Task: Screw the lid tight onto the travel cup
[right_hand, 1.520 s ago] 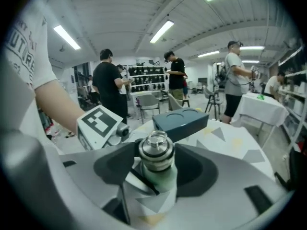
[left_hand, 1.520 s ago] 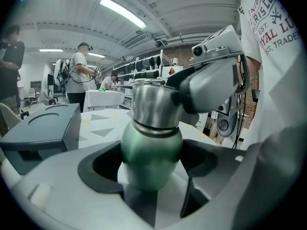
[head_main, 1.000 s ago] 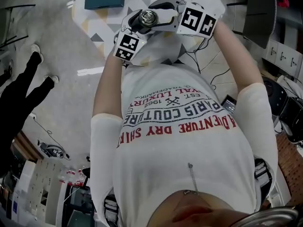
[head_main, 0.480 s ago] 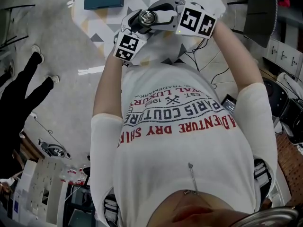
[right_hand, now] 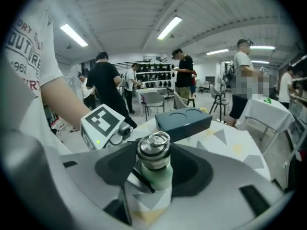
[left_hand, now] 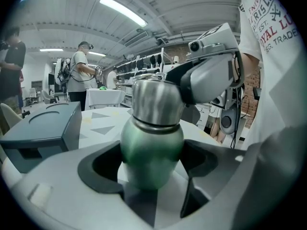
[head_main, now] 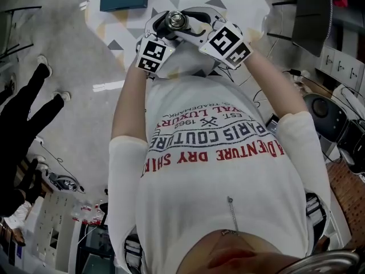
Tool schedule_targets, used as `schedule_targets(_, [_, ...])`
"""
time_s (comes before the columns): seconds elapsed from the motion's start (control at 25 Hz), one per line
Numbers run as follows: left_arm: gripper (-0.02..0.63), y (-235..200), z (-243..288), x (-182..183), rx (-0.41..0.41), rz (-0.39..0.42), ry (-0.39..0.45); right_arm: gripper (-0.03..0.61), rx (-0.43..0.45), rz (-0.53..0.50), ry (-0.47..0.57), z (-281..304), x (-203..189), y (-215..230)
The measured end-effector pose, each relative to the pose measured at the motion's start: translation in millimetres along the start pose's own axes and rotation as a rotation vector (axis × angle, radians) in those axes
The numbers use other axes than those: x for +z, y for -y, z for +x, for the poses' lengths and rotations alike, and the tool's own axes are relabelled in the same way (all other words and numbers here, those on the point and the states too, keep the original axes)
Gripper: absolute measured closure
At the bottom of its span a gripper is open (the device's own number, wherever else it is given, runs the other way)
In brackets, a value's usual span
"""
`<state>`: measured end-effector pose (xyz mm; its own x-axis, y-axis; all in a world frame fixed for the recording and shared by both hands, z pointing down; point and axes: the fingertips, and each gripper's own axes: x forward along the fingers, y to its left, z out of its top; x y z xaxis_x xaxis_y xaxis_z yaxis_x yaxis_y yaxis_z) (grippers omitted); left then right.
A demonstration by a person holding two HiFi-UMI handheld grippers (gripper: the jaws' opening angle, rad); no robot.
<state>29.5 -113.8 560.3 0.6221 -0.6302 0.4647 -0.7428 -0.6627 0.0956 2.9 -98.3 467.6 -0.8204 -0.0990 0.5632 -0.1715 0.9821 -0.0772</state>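
Steel lid (right_hand: 152, 151), likely slick: your right gripper (right_hand: 153, 169) clamps it. Your left gripper (left_hand: 151, 163) clamps the travel cup (left_hand: 151, 147) by its green belly.

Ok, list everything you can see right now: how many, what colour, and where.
green metal travel cup: one, green, in the left tool
round steel lid with ring: one, silver, on the cup, in the right tool
dark teal box: one, teal, on the table behind the cup
table with triangle-patterned cloth: one, white, under the tools
bystanders: several, black or white tops, background
left tool: one, white, shut on the cup
right tool: one, white, shut on the lid
wearer's printed T-shirt: one, white, head view's centre
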Motion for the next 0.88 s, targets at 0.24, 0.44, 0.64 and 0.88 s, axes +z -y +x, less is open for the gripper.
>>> schedule_targets(0.24, [0.241,-0.7,0.9,-0.3,0.004,-0.002,0.003,0.348,-0.186,0.111,0.079,-1.5,-0.7,2.6])
schedule_targets(0.44, [0.241,-1.4,0.5,-1.9,0.004,-0.004,0.000,0.348,-0.150,0.113,0.088,0.0,-2.5,2.4])
schedule_targets(0.64, [0.241,-0.5,0.6,-2.1,-0.001,-0.005,0.000,0.310,0.025,0.062,0.074,-2.9,-5.2,-2.8])
schedule_targets(0.88, [0.241,-1.9,1.8,-4.2,-0.005,-0.007,-0.002,0.305,0.282,-0.097,0.021,-6.0,-7.3,-0.8])
